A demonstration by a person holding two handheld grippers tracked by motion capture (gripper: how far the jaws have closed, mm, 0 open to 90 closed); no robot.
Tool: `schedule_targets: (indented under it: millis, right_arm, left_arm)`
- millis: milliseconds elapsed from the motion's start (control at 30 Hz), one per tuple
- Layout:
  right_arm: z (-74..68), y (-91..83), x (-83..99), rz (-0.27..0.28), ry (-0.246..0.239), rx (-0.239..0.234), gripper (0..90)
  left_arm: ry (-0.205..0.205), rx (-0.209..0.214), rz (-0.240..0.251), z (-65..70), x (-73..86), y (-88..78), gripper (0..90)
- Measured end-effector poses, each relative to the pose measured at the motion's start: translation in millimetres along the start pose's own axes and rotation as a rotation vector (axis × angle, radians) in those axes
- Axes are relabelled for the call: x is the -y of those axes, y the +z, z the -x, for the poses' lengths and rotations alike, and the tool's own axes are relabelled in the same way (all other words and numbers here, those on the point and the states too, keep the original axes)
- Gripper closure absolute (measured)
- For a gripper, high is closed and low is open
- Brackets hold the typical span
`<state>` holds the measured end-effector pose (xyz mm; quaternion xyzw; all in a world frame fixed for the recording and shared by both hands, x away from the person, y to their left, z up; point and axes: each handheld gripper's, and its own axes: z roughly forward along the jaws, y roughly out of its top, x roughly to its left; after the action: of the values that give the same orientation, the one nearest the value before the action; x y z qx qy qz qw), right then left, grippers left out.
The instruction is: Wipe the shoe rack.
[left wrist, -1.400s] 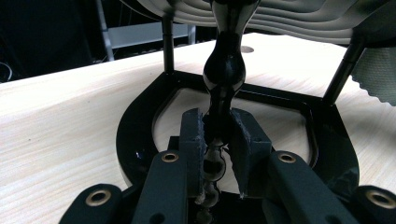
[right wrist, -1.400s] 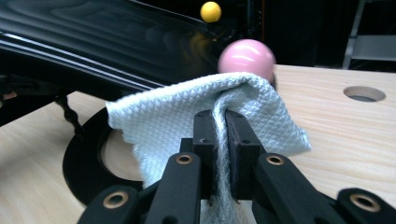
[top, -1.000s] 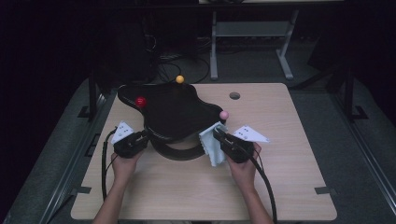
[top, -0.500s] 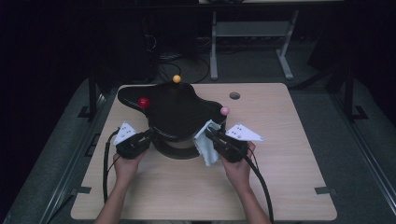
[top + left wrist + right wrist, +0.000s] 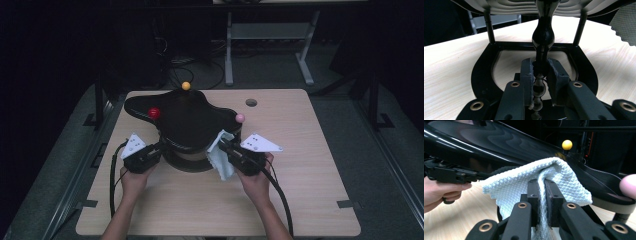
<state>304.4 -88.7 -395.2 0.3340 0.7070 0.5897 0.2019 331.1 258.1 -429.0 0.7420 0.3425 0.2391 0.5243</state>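
On the wooden bench (image 5: 310, 200) stood one black stand (image 5: 185, 117) with a wavy top and three small balls: one yellow (image 5: 186, 85), one red (image 5: 154, 113), one pink (image 5: 240, 118). The left tool (image 5: 539, 72) was closed on the stand's turned black post (image 5: 543, 37). The right tool (image 5: 542, 195) was clamped on one pale waffle cloth (image 5: 524, 182), which touched the stand's right edge

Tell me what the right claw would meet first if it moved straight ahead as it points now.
Probably the glossy black top of the stand: the right claw, shut on the cloth, points at its edge, and the cloth already lies against it.
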Motion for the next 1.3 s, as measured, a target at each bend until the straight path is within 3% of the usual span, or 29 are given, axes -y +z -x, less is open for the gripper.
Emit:
schedule_targets:
  millis: [467, 967, 1133, 1300]
  right_arm:
    - [-10.7, -4.5, -3.1, 0.019, -0.013, -0.051, 83.2]
    - [-13.1, -7.3, -3.2, 0.018, -0.022, -0.066, 83.2]
    - [-9.7, -10.6, -1.4, 0.024, -0.016, -0.080, 83.2]
    - [1.2, -10.3, -1.2, 0.011, 0.004, -0.054, 83.2]
  left_arm:
    - [0.001, 0.004, 0.007, 1.3, 0.3, 1.3, 75.8]
    - [0.000, 0.005, 0.009, 3.0, 1.2, -0.6, 75.8]
    - [0.002, 0.017, 0.013, 7.2, 3.9, -5.7, 75.8]
    - [0.010, 0.019, 0.008, 9.5, 4.3, -8.8, 75.6]
